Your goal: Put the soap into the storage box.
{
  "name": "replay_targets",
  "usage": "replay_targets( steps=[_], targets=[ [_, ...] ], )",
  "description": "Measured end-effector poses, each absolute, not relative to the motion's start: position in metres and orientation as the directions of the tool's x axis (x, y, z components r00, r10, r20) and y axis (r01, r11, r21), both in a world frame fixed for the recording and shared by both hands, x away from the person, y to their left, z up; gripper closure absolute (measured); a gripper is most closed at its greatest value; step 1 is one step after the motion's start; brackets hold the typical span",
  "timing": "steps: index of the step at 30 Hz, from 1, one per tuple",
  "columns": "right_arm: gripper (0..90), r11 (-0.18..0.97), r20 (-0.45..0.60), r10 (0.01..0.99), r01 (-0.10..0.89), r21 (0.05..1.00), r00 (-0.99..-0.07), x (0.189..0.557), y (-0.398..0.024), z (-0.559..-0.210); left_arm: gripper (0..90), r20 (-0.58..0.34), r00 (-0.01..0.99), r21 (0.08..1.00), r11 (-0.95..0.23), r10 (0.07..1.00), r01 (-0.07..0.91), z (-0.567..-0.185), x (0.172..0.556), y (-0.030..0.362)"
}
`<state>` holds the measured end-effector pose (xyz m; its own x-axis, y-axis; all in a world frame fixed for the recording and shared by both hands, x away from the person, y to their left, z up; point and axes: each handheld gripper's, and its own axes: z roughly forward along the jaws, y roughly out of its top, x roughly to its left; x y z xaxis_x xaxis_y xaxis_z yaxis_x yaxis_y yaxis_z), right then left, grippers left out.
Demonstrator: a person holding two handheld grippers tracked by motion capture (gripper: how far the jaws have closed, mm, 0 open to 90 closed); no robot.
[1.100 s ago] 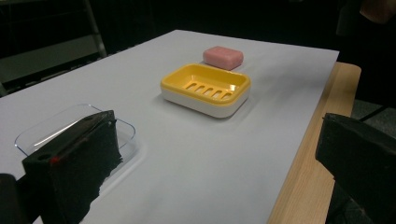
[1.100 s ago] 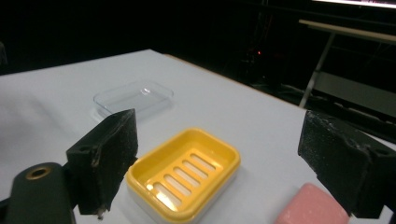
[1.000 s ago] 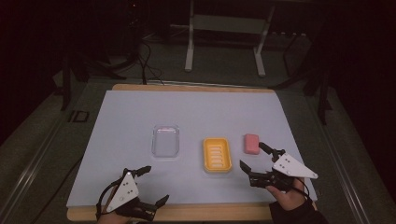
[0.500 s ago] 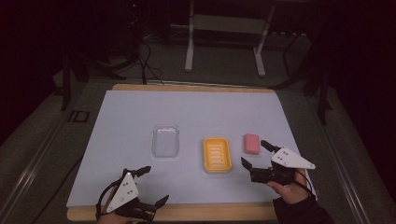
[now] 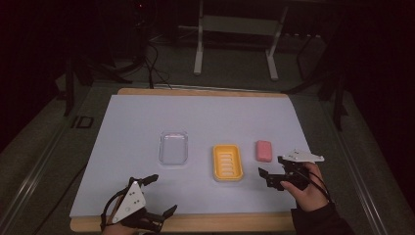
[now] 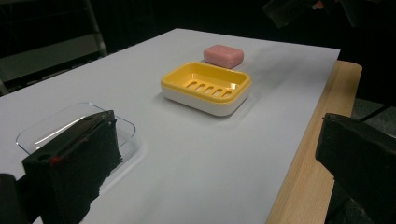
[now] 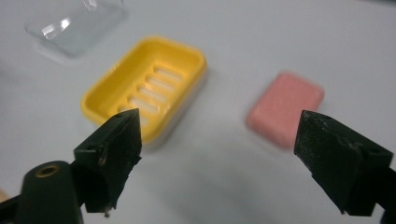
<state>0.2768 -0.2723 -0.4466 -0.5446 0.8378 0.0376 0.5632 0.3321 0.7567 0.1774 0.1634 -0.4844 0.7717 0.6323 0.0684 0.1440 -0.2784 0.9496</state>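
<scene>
Right gripper near the pink soap, nothing held

On the white table [image 5: 147, 117] the clear lid [image 5: 174, 148], the yellow soap dish [image 5: 227, 162] and the pink soap [image 5: 264, 150] lie apart in one row. The right gripper [image 5: 272, 166], jaws apart and just closing a little, holds nothing; the soap lies just ahead. The left gripper [image 5: 163, 196] stands wide, also holding nothing, at the near edge.

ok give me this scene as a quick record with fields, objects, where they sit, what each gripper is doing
surface: white sheet on a wooden table
soap bar: pink, flat on the sheet, untouched
soap dish: yellow, slotted, empty, left of the soap in the high view
clear lid: transparent tray, left of the dish
right gripper: open, jaws just narrowed, nothing between them, short of the soap
left gripper: open, empty, at the near table edge
</scene>
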Motion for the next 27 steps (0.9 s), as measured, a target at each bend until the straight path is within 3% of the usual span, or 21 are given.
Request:
replay_targets(
  steps=[10,17,27],
  targets=[
    [20.7,0.368,0.060,0.866,0.714,0.596,-0.497,0.283,-0.280,-0.454,0.3,0.069,0.771,0.948,-0.283,0.633,0.148,-0.485,0.178,0.163],
    [20.9,0.403,0.066,0.882,0.818,0.410,-0.467,0.287,-0.279,-0.458,0.3,0.070,0.771,0.947,-0.286,0.633,0.148,-0.485,0.177,0.163],
    [18.8,0.444,0.036,0.879,0.845,0.299,-0.475,0.289,-0.275,-0.462,0.3,0.070,0.769,0.948,-0.282,0.635,0.147,-0.485,0.177,0.163]
  ],
)
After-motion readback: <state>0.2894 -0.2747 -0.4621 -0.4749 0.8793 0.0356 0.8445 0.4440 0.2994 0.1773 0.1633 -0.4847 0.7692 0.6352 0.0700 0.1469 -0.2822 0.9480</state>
